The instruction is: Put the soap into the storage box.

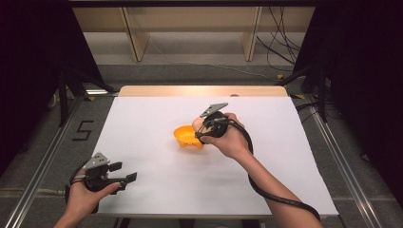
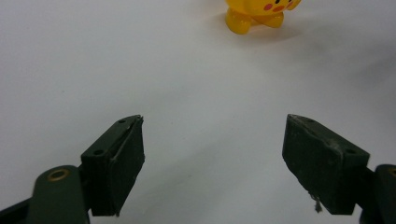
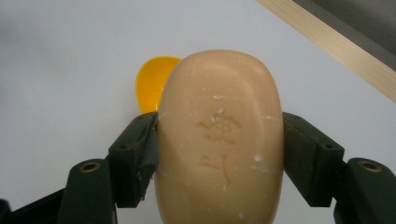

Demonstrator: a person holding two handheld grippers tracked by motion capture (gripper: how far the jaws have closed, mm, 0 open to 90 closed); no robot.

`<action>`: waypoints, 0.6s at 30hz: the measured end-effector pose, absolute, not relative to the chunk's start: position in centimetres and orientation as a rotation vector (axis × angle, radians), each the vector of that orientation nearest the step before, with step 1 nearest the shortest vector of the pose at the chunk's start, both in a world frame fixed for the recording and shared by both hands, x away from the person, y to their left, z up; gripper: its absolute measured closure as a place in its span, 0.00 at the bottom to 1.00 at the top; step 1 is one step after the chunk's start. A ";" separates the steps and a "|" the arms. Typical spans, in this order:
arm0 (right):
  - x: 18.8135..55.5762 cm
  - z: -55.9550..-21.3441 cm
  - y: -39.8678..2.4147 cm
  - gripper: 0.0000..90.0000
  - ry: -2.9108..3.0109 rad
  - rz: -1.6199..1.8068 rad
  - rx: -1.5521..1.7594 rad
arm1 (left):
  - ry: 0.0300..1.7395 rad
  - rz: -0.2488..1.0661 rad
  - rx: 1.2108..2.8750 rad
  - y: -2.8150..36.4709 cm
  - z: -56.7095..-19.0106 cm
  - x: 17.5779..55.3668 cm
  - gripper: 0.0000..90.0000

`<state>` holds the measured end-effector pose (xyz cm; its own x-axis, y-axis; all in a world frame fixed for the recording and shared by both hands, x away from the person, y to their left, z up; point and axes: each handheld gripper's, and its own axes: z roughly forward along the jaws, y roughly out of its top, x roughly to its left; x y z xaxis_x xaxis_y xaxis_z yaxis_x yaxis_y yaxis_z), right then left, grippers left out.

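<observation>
High view, soap bar: a tan soap bar (image 1: 198, 124) is being held in the right gripper (image 1: 203, 129) directly over the back rim of the yellow dish (image 1: 187, 137), near the middle of the white table sheet (image 1: 142, 118).
High view, right gripper: it is being carried by the right hand (image 1: 231, 138), with its cable (image 1: 266, 190) being trailed along the forearm.
High view, left gripper: the left gripper (image 1: 124, 173) is being kept at the near left corner of the sheet, well apart from the dish, jaws parted and nothing between them.
Left gripper view, jaws: both jaws are being held wide apart over bare white sheet.
Left gripper view, dish: the yellow dish (image 2: 259, 14), with feet and red cheek spots, is being seen far ahead, near the top edge.
Right gripper view, soap bar: the soap bar (image 3: 219, 140) is being clamped on its two long sides by the black pads (image 3: 149, 154), which are being pressed against it at a wide opening.
Right gripper view, dish: the yellow dish (image 3: 152, 84) is being seen behind and to the left of the bar.
</observation>
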<state>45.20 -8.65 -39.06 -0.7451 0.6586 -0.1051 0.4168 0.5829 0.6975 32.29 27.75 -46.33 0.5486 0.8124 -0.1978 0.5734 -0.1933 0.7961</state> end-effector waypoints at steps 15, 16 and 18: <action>45.8 -38.9 -8.4 0.37 2.458 0.945 0.862 | 1.129 0.335 1.889 27.8 -46.3 32.3 0.23; 45.8 -38.9 -8.4 0.37 2.459 0.947 0.876 | 1.130 0.333 1.888 27.8 -46.3 32.3 0.23; 45.9 -38.8 -8.4 0.37 2.457 0.943 0.863 | 1.130 0.332 1.884 27.7 -46.3 32.3 0.23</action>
